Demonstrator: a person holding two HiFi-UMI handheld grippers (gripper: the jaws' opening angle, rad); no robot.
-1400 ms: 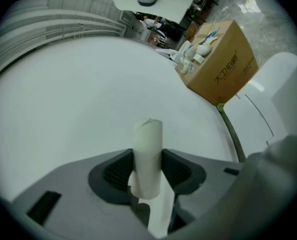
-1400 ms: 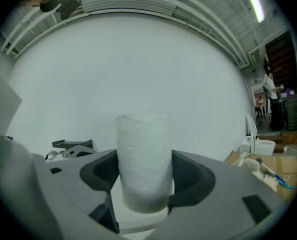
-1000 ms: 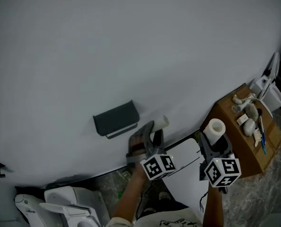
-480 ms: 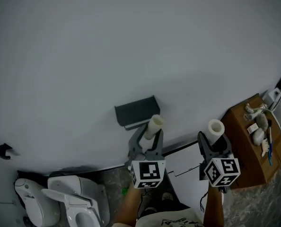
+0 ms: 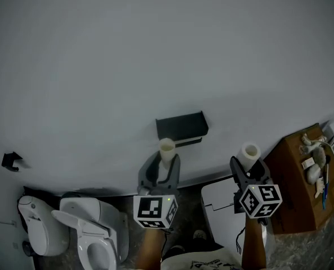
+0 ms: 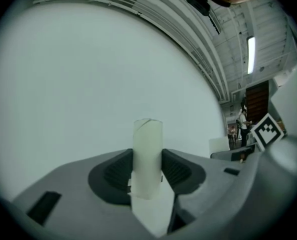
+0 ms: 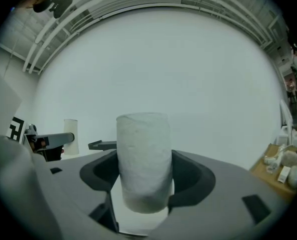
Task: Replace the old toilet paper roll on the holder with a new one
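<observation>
Standing at the lower left of the head view is a toilet (image 5: 91, 229), with nothing of the job near it. Right of it, just below frame centre, the left gripper (image 5: 160, 170) is clamped on the old roll (image 5: 166, 148), a thin, pale tube that looks worn down almost to the core and sticks up on end between the pads. Just above and to the right of it the dark holder (image 5: 181, 126) hangs on the grey wall, and I can make out no roll on it. So the first half looks done: the spent roll is off and in hand.

Further right, the right gripper (image 5: 249, 172) grips the new roll (image 5: 249, 152), thicker and soft-surfaced, upright too, squeezed at its sides. It is well apart from the holder, so fitting it remains, as does getting rid of the old one. A brown cabinet (image 5: 302, 190) sits at the right edge.

Both forearms rise from the bottom edge, side by side. Both tongs point roughly level at the wall, marker cubes facing back.
</observation>
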